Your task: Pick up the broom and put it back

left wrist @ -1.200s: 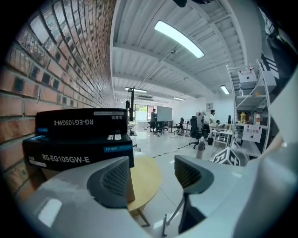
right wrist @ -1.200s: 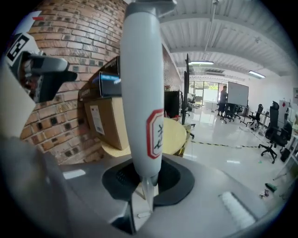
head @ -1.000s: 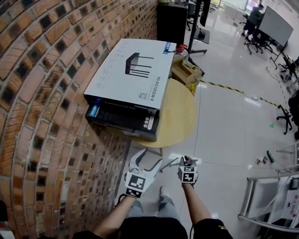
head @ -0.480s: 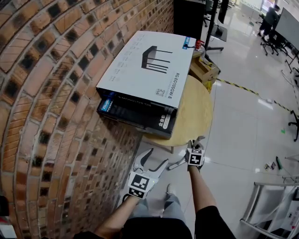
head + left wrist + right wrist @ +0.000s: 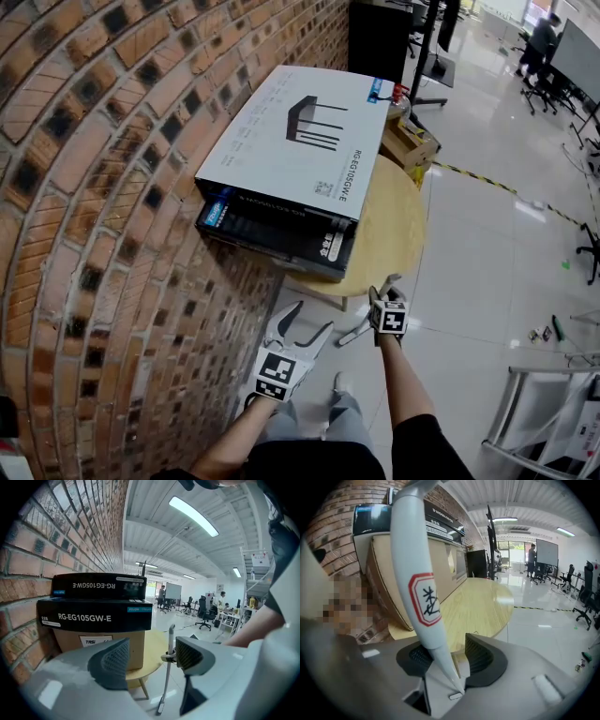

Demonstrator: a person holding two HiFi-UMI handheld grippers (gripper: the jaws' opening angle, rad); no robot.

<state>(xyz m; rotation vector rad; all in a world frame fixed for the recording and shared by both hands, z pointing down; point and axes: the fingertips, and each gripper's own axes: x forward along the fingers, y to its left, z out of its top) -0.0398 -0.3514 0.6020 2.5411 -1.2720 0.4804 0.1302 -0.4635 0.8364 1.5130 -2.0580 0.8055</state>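
Round table (image 5: 398, 234), stacked boxes (image 5: 300, 141) against brick wall (image 5: 94, 187); open tiled floor (image 5: 487, 262) rightward. Left gripper (image 5: 311, 317) wide, empty; right gripper (image 5: 384, 284) opening, broom (image 5: 417, 573) between jaws

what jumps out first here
The big white carton sits on a black box on the round wooden table, hard against the brick wall at left. Close up, a white broom handle with a red-framed mark stands between the right gripper's opening jaws.
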